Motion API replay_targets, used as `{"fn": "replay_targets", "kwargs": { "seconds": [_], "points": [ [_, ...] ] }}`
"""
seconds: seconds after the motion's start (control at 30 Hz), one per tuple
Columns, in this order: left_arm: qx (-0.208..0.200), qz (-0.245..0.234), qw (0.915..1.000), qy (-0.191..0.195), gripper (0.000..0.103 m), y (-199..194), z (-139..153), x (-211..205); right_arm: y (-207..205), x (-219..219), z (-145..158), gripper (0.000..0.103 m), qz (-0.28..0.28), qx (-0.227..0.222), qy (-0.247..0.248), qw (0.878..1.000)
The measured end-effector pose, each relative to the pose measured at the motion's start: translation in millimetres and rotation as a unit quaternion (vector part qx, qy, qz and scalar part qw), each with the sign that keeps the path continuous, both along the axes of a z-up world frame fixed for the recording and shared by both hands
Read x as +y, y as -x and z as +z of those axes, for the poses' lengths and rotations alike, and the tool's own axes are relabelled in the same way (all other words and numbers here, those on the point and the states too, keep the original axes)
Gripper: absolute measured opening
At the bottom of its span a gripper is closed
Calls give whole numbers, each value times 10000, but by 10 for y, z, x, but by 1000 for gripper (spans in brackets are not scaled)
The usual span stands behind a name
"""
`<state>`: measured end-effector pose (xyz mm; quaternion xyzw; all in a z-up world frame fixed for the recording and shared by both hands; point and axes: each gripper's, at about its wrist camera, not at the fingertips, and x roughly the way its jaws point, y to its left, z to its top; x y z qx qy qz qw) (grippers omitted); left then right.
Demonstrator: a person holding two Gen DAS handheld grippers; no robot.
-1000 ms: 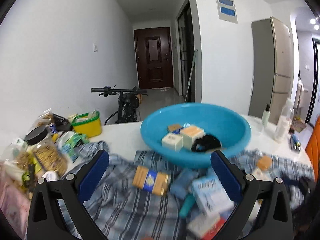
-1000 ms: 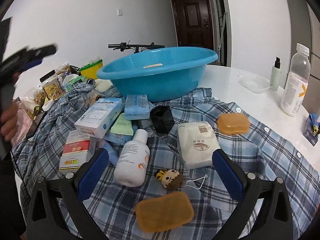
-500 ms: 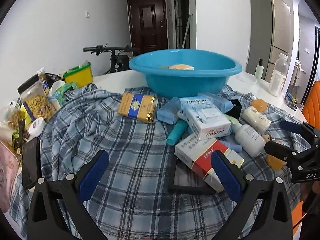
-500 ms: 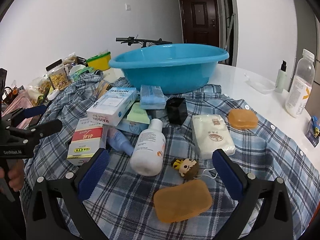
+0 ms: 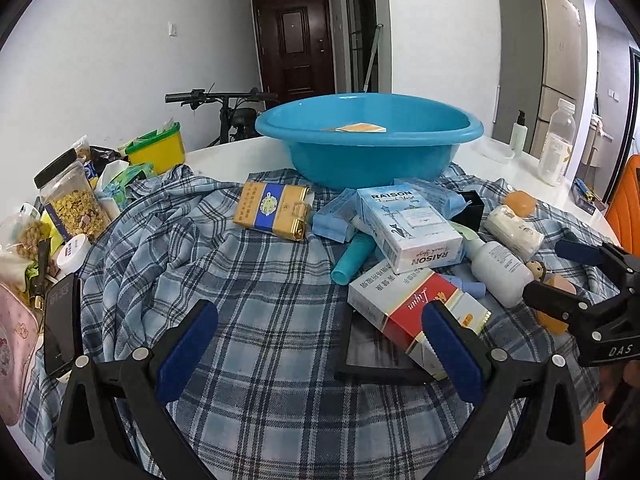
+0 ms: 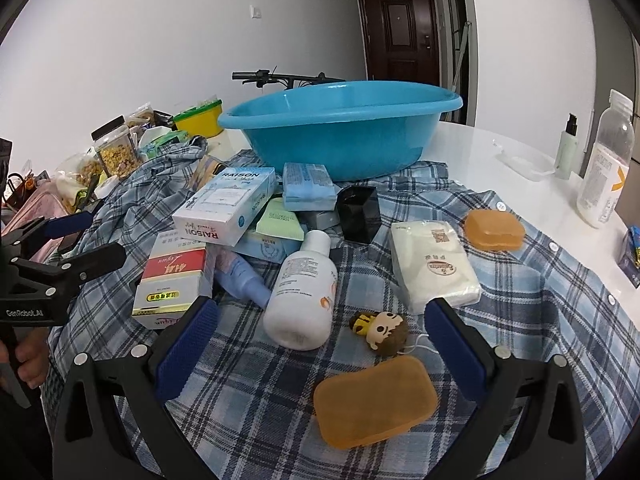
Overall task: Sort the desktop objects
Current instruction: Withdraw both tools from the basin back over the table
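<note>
Blue basin (image 5: 368, 152) hides its contents; both tools, left (image 5: 320, 344) and right (image 6: 320, 340), gape empty.

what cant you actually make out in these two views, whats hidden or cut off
- Contents of the blue basin: left wrist view shows one orange-topped item above the rim; right wrist view shows only the outer wall.
- Flat black item: partly under the red and white box in the left wrist view.
- Light blue tube: its far end is tucked under the boxes in the right wrist view.
- Small print on the white bottle: too small to read.
</note>
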<state>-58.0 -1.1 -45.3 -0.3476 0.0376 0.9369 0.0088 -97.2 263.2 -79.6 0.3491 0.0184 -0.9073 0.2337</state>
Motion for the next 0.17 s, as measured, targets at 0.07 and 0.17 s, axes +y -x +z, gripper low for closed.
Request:
{"fn": "replay_targets", "kwargs": {
  "seconds": [0.07, 0.17],
  "points": [
    [41, 17, 10000, 63, 103, 0, -10, -2, -6, -6, -7, 103, 7, 0, 12, 10000],
    [67, -44, 9999, 61, 103, -13, -20, 3, -9, -9, -10, 103, -2, 7, 4, 10000]
  ]
}}
